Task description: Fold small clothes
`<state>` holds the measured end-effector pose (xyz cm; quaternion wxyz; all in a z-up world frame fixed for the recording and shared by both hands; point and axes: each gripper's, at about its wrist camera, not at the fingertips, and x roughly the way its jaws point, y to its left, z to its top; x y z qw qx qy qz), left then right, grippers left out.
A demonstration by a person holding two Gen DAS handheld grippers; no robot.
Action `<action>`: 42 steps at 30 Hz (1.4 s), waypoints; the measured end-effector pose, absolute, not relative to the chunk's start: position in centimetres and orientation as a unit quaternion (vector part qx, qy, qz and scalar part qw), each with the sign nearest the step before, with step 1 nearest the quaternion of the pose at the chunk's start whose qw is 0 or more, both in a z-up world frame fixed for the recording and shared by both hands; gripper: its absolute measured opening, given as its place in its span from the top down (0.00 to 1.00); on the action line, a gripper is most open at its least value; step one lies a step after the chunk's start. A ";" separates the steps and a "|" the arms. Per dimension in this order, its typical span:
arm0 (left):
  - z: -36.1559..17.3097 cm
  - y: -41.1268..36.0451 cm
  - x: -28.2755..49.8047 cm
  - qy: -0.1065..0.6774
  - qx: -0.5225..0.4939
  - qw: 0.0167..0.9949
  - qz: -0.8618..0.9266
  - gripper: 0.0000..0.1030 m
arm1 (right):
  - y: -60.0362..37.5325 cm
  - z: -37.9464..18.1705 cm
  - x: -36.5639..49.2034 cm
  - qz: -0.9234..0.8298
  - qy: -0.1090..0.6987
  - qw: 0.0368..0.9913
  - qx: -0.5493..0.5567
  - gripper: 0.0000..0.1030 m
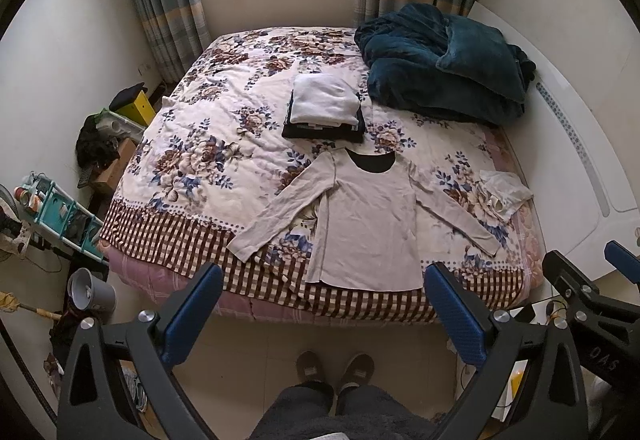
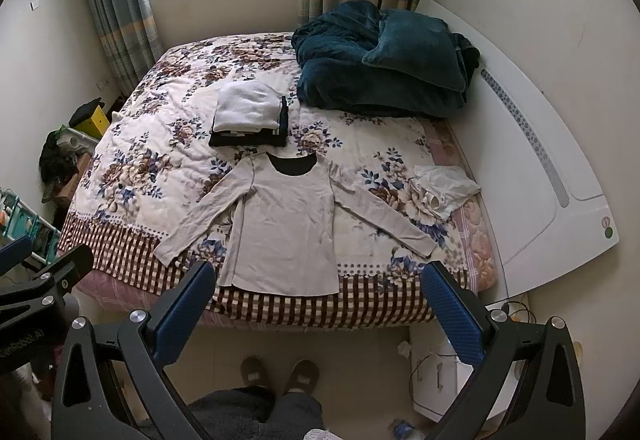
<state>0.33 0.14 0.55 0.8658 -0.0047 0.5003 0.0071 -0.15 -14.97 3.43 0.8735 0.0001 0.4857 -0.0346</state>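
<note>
A beige long-sleeved shirt (image 1: 366, 224) lies flat, sleeves spread, at the near edge of the floral bed (image 1: 208, 144); it also shows in the right wrist view (image 2: 286, 228). Behind it sits a stack of folded clothes (image 1: 325, 108), white on top of dark, also in the right wrist view (image 2: 249, 112). A crumpled white garment (image 1: 503, 192) lies at the bed's right edge, also in the right wrist view (image 2: 442, 186). My left gripper (image 1: 324, 288) is open and empty, held above the floor before the shirt's hem. My right gripper (image 2: 318, 284) is open and empty, likewise.
A heaped teal blanket (image 1: 444, 68) fills the bed's far right corner. A white headboard (image 2: 532, 144) runs along the right side. Clutter, a teal rack (image 1: 60, 216) and a grey bin (image 1: 90, 290) stand on the floor at left. The person's slippered feet (image 1: 334, 366) stand below.
</note>
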 end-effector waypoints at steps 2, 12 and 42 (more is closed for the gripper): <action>0.5 0.2 0.3 0.500 -0.005 0.866 0.006 0.00 | -15.0 3.6 0.0 -0.033 0.485 0.874 -0.001 0.00; 1.5 0.7 0.7 0.498 -0.005 0.867 0.007 0.00 | -14.6 3.8 0.0 -0.033 0.485 0.874 -0.003 0.00; 1.8 0.8 0.6 0.495 -0.004 0.869 0.007 0.00 | -13.8 4.5 0.1 -0.029 0.482 0.876 -0.004 0.00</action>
